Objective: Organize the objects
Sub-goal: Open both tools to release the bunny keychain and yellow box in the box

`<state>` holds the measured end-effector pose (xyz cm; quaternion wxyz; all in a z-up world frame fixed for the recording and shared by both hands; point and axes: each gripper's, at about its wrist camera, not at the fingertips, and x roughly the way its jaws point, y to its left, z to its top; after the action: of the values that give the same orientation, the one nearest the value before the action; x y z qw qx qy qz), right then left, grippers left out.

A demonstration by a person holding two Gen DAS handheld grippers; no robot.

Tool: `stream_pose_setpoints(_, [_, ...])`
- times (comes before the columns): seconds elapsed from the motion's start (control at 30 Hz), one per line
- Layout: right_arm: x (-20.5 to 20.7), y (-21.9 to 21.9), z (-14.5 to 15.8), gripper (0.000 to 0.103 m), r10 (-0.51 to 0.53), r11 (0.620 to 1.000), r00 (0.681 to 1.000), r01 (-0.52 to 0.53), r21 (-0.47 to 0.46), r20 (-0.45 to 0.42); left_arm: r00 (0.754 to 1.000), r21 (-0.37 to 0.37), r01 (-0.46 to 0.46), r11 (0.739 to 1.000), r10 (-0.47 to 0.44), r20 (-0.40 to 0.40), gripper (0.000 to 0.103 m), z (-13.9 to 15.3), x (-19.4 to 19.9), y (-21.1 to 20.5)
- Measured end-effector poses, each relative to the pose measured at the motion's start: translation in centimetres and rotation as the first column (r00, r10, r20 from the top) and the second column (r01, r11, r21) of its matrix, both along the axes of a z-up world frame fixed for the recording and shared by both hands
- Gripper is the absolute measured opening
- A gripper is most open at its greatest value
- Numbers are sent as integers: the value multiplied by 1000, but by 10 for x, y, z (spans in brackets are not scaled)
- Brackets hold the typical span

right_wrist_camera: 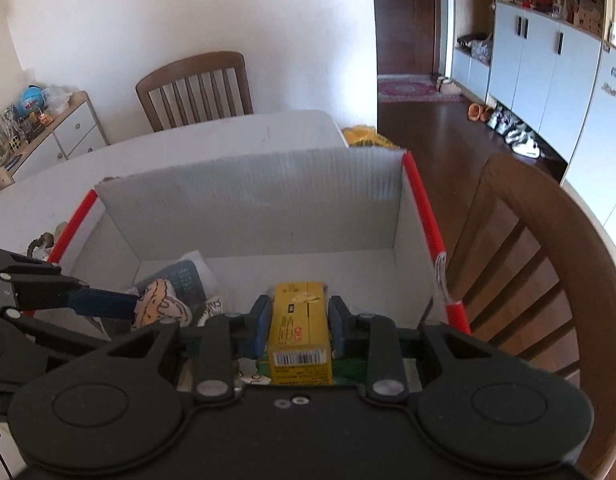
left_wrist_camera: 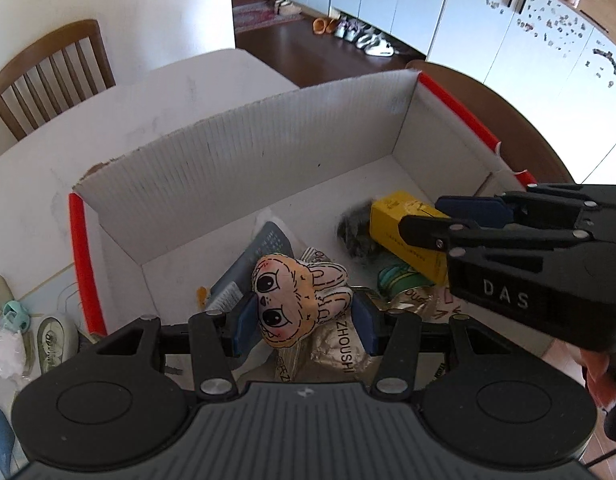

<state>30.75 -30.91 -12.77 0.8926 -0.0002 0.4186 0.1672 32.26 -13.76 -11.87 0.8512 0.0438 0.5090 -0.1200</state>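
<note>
Corrugated white box (left_wrist_camera: 235, 152) on table: left gripper (left_wrist_camera: 303, 322) clamps the bunny plush (left_wrist_camera: 295, 300), right gripper (right_wrist_camera: 296, 324) clamps the yellow carton (right_wrist_camera: 299, 336), both over the box interior.

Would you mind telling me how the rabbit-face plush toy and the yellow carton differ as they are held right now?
The rabbit-face plush toy is soft, rounded and peach-coloured with drawn eyes; the yellow carton is a stiff rectangular box with print and a barcode. The toy sits between the pads of the left gripper; the carton is clamped in the right gripper. Both are held over the white cardboard box, which already contains other items.
</note>
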Motion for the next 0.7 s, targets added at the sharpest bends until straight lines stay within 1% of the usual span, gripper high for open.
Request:
stream_pose_setpoints(0.23, [2,-3,-5,29,10,1000,999,-10,-3,-34,998,-32,-36,999,34,-54,51,-11,10,9])
stream_pose_setpoints(0.4, [4,-5,-2,30,4,1000,999,-4,5,-40,996,-52,-66,996,63,-70,53,-15,11,16])
stream_pose_setpoints(0.47, [3,-6,0,31,6,1000,999,-5,7,-37,995,-54,-74,996,70,-71,54,-16,10,18])
stream_pose_setpoints(0.57, [0,-7,3,32,0,1000,999,0,12,-35,995,-62,-81,995,77,-66,58,-14,7,21])
stream_pose_setpoints(0.7, [-5,-8,8,33,1,1000,999,0,17,-32,998,-66,-61,996,59,-34,62,-7,-1,21])
